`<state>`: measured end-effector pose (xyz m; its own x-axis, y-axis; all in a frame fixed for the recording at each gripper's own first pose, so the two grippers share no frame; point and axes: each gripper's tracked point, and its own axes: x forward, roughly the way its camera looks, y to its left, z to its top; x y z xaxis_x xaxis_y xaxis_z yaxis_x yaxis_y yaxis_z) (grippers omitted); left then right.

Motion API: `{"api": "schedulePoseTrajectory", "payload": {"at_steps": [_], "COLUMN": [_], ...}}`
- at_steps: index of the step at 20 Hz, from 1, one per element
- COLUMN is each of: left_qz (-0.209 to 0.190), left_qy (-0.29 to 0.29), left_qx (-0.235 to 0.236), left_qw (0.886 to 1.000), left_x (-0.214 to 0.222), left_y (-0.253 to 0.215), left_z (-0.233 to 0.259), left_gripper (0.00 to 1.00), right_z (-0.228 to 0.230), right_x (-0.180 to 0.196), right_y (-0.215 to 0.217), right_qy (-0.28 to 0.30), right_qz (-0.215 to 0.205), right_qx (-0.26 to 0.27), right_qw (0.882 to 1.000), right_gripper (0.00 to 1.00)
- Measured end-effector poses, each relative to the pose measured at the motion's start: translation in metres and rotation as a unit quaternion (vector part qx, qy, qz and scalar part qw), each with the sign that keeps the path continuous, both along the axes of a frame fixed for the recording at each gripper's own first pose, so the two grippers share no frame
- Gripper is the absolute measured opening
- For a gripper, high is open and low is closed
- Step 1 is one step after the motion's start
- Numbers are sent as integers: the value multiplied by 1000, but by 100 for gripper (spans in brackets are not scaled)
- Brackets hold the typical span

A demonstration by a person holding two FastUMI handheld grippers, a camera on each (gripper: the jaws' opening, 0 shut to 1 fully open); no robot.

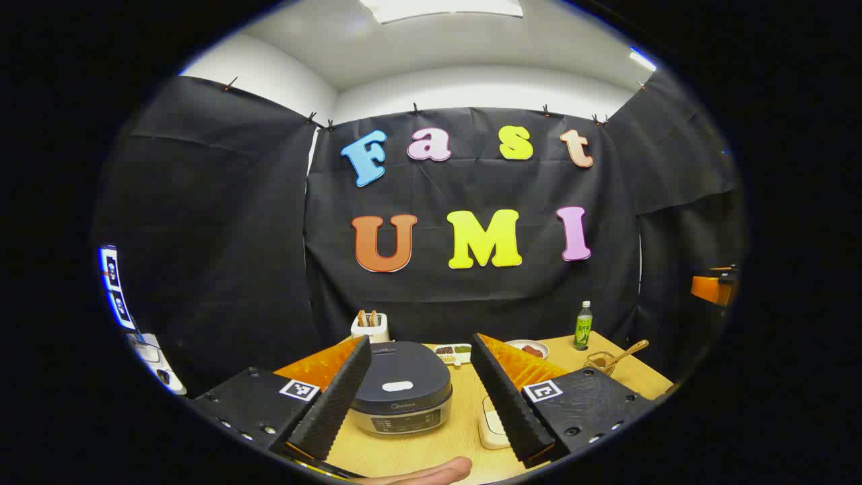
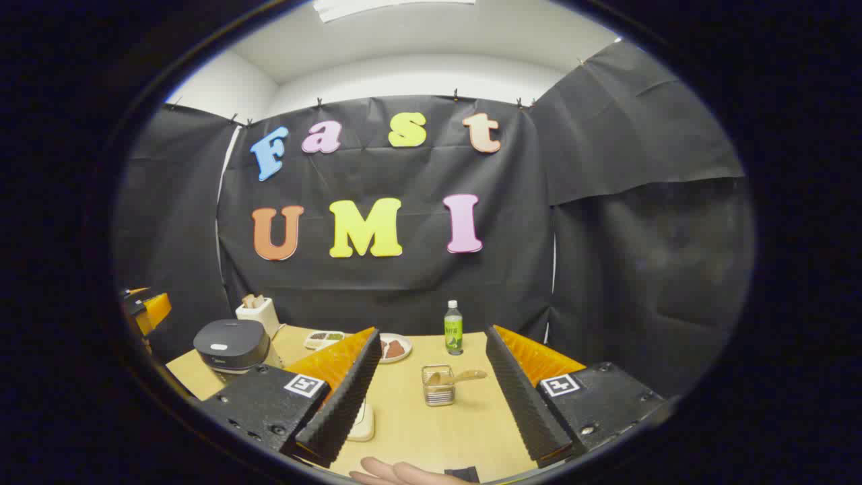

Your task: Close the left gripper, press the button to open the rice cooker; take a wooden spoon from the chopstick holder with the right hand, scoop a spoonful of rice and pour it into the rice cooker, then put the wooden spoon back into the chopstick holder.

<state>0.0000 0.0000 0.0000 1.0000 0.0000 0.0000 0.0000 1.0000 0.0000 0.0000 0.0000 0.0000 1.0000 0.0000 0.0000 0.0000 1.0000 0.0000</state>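
The dark rice cooker (image 1: 401,397) sits with its lid down and a white button (image 1: 397,386) on top, right ahead of my left gripper (image 1: 419,340), which is open with its fingers either side of the cooker's view. A wire chopstick holder (image 1: 601,362) holds the wooden spoon (image 1: 630,350) at the right. In the right gripper view the holder (image 2: 438,391) and spoon (image 2: 466,375) stand straight ahead of my open right gripper (image 2: 432,331), some way off. The cooker (image 2: 231,345) is far left. A white rice container (image 1: 493,421) (image 2: 363,421) lies partly hidden behind a finger.
On the wooden table (image 2: 431,431) stand a green bottle (image 2: 454,328), a plate of food (image 2: 394,348), a small divided dish (image 2: 324,337) and a white toaster (image 2: 258,311) along the back. A person's hand (image 2: 397,471) shows at the bottom edge.
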Motion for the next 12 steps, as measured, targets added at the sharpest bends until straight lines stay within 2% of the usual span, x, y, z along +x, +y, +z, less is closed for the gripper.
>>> {"api": "schedulePoseTrajectory", "payload": {"at_steps": [1, 12], "left_qz": [0, 26], "left_qy": [-1, 24], "left_qx": [-2, -15], "left_qw": [1000, 999], "left_x": [-1, 3], "left_y": [0, 19], "left_z": [1, -9], "left_gripper": [94, 94], "right_z": [-1, -6], "right_x": [-1, -17], "right_y": [1, 25], "right_qy": [0, 3], "right_qz": [2, 38], "right_qx": [-1, -4], "right_qw": [1000, 999], "right_gripper": [100, 100]}}
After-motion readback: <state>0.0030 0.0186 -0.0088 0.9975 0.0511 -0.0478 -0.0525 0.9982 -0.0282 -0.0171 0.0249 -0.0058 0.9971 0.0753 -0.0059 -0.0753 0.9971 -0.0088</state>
